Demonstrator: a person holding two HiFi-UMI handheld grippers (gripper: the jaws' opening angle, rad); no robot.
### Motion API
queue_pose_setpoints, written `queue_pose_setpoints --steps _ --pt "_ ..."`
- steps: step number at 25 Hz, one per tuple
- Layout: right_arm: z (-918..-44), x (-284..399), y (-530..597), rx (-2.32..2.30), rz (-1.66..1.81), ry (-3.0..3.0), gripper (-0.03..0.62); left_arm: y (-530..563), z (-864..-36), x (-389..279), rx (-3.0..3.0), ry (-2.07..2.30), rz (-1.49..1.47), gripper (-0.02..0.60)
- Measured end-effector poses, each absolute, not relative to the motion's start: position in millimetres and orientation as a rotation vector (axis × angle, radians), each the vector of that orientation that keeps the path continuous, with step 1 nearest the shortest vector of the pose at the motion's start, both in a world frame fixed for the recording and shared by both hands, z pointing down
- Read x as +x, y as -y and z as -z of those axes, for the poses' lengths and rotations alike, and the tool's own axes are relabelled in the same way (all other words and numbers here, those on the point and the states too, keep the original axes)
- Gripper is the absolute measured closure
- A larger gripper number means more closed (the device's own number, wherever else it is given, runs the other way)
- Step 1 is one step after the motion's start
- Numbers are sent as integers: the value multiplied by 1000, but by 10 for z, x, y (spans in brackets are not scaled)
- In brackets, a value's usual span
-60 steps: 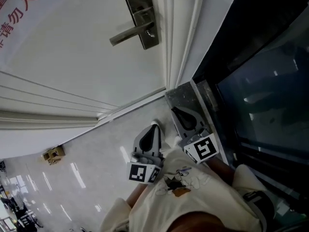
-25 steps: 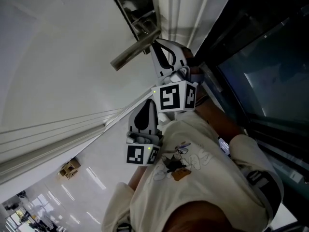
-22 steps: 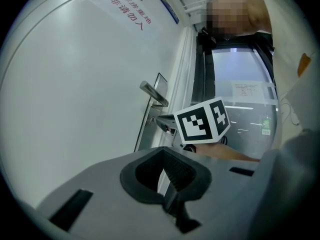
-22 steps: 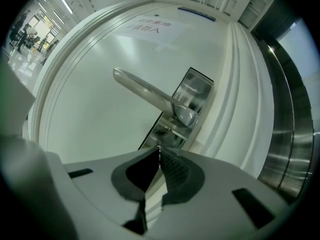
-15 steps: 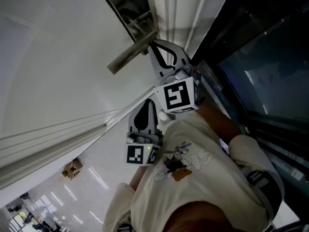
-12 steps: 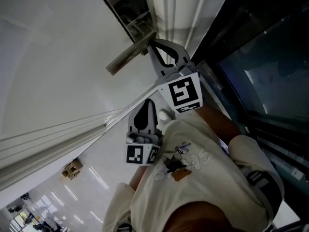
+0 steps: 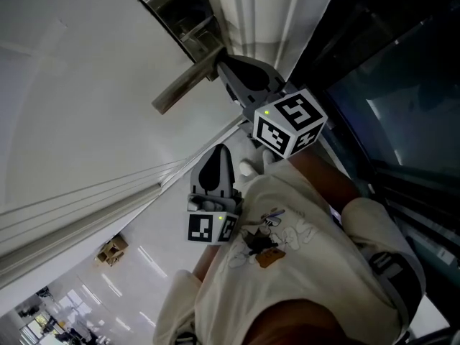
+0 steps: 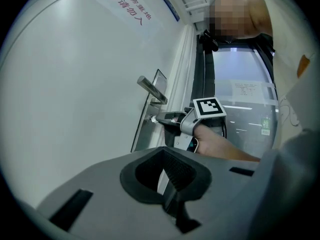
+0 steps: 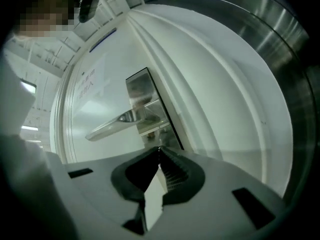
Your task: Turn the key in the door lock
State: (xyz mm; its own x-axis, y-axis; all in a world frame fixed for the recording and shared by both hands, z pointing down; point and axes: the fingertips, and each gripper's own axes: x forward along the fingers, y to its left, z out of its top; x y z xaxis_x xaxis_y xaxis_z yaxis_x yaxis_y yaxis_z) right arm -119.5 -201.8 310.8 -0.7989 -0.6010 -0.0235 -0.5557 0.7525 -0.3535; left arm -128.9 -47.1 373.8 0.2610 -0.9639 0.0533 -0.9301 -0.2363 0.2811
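Pinching the key at their very tips, the right gripper's fingers have just been closing and now stand almost together, with only the key's small metal head between them. The key sits in the lock plate, straight ahead of those fingertips. The door handle lies just above them and runs off to their left. The marker cube rides behind the fingers, tilted on one corner. The left gripper hangs well apart from the lock, its fingers closed on nothing. The white door stands ahead of its tips, and the right gripper is beyond and above them.
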Motion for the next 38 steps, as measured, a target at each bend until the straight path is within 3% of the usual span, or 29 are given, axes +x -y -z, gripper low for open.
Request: queue_pose_setpoints --steps 21,38 --pt "-3296 -1130 2118 -433 1535 -2183 571 478 -3751 -1239 2284 1743 176 577" --pt "-3359 -1195 2091 -76 1990 -1605 576 496 -3761 -1171 2278 1746 169 577"
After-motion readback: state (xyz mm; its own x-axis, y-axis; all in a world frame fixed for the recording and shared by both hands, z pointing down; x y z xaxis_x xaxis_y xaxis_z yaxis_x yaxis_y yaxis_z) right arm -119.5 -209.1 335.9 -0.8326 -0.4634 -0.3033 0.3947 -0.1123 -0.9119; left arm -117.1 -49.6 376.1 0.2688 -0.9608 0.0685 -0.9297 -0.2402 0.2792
